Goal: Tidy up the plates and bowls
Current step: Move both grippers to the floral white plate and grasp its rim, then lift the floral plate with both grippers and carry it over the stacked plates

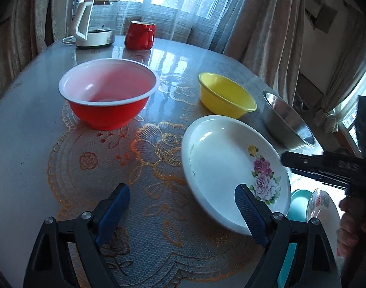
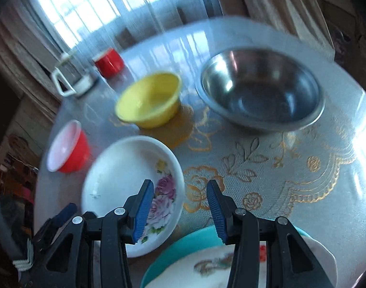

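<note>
A white plate with purple flowers (image 1: 231, 165) (image 2: 125, 187) lies on the table. A red bowl (image 1: 108, 96) (image 2: 67, 151), a yellow bowl (image 1: 226, 96) (image 2: 149, 100) and a steel bowl (image 1: 288, 122) (image 2: 259, 88) stand behind it. A teal plate under a patterned white plate (image 2: 207, 264) (image 1: 319, 204) sits at the near edge. My left gripper (image 1: 183, 206) is open and empty, its right finger over the flowered plate's near rim. My right gripper (image 2: 180, 206) is open and empty, above the plates' near side.
A white kettle (image 1: 91, 21) and a red mug (image 1: 139, 34) stand at the table's far side by the curtained window. The lace-patterned tablecloth (image 1: 147, 216) covers the table. The right gripper's body (image 1: 327, 168) reaches in from the right in the left wrist view.
</note>
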`<state>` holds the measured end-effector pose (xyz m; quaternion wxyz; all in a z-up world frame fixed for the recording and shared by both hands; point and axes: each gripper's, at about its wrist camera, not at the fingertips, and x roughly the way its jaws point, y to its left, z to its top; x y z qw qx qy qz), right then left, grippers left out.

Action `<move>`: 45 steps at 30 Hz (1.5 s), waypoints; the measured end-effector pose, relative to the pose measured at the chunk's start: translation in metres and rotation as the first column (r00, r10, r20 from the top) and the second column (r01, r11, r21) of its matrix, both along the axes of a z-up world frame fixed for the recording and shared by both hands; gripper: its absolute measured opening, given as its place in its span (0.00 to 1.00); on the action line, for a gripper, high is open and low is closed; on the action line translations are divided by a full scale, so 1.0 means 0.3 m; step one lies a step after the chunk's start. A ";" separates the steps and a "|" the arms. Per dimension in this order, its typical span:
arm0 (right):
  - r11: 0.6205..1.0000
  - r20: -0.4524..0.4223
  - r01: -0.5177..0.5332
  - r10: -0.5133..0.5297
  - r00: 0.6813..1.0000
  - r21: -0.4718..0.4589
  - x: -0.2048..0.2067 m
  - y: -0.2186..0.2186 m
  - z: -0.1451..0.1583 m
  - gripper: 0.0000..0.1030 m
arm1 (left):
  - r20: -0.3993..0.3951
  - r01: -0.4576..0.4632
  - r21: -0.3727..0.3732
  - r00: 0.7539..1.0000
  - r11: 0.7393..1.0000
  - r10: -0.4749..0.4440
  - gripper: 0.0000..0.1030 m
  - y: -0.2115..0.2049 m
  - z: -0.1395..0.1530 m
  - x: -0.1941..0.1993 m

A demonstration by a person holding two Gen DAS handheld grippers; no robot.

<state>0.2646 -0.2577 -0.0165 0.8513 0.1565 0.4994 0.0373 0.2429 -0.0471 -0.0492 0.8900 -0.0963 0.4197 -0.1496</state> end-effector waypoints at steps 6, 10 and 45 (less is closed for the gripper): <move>0.999 -0.034 -0.036 0.036 0.999 -0.001 0.041 0.013 -0.058 0.39 | 0.003 0.004 0.008 1.000 1.000 -0.004 0.74 -0.001 -0.005 0.011; 0.998 -0.053 -0.055 0.055 0.997 0.002 0.059 0.032 -0.076 0.33 | 0.002 0.010 -0.005 1.000 1.000 -0.010 0.59 0.003 -0.005 0.017; 0.994 0.029 -0.063 0.061 0.998 0.091 0.004 0.069 -0.057 0.21 | 0.047 0.068 0.027 0.997 0.997 -0.069 0.25 -0.006 0.015 -0.014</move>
